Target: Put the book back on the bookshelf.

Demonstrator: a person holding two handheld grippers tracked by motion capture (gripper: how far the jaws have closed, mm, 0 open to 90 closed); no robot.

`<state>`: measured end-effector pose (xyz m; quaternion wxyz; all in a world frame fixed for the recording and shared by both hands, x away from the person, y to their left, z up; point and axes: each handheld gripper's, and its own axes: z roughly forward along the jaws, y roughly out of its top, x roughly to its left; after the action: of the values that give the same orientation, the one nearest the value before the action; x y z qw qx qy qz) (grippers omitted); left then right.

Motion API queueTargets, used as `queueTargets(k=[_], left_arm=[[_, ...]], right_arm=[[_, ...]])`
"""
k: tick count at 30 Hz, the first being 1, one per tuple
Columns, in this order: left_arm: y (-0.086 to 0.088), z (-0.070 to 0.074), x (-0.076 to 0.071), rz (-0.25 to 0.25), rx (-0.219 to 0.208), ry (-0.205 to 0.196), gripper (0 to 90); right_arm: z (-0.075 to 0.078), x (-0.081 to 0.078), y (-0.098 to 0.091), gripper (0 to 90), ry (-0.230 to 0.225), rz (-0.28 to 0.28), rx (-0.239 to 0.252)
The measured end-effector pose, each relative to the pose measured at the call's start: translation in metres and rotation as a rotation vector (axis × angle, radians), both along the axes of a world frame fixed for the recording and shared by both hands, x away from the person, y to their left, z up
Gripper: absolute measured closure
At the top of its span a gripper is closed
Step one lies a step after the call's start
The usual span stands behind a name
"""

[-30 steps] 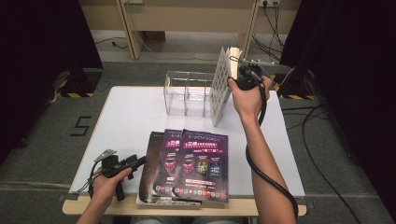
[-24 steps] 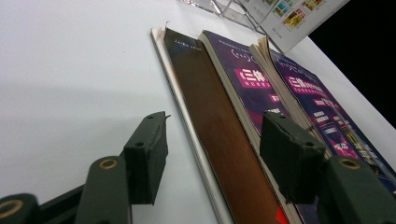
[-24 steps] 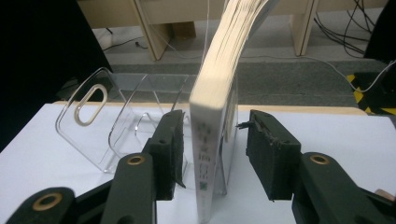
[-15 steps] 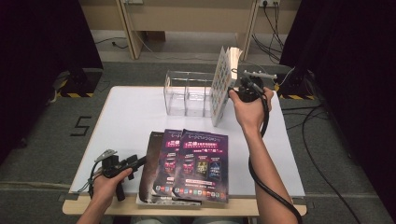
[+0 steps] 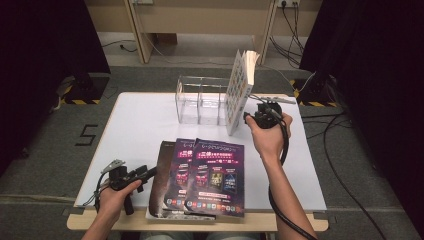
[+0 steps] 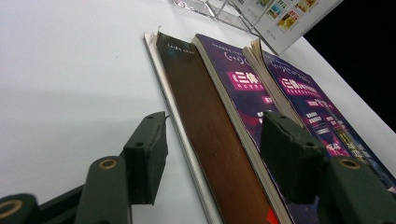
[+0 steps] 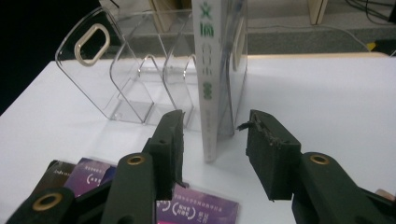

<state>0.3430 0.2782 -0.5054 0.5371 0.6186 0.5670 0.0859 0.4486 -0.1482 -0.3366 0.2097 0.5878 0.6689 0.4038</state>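
While the white book stands upright on the bench, leaning against the right end of the clear acrylic rack, the right hand-held gripper sits just in front of its lower spine edge. In the right gripper view the book's spine lines up with the gap between the jaws, which stand apart without touching it. Nearer the front edge lie three overlapping books: two purple-covered ones and a dark brown one at their left. The left hand-held gripper rests low at the brown book's left edge, jaws apart, one pad over bare bench and the other over the purple cover.
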Motion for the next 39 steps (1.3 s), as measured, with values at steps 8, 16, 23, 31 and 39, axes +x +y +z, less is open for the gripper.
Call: queueTargets(k=[8,16,23,31,39], left_arm=[[0.000,0.000,0.000,0.000,0.003,-0.001,40.7],[-0.002,0.003,0.001,-0.009,0.005,-0.010,40.6],[-0.011,0.010,0.004,-0.029,0.005,-0.025,40.7],[-0.037,0.020,0.015,-0.105,0.030,-0.036,40.6],[-0.058,0.024,0.025,-0.161,0.040,-0.017,40.6]], right_arm=[[-0.021,-0.007,-0.006,56.5,0.037,-0.004,-0.003],[-0.046,-0.018,-0.009,56.6,0.091,0.009,-0.003],[-0.067,-0.025,-0.009,56.6,0.145,0.014,0.001],[-0.095,-0.026,-0.005,56.6,0.230,0.027,0.019],[-0.107,-0.023,-0.006,56.7,0.295,0.026,0.039]])
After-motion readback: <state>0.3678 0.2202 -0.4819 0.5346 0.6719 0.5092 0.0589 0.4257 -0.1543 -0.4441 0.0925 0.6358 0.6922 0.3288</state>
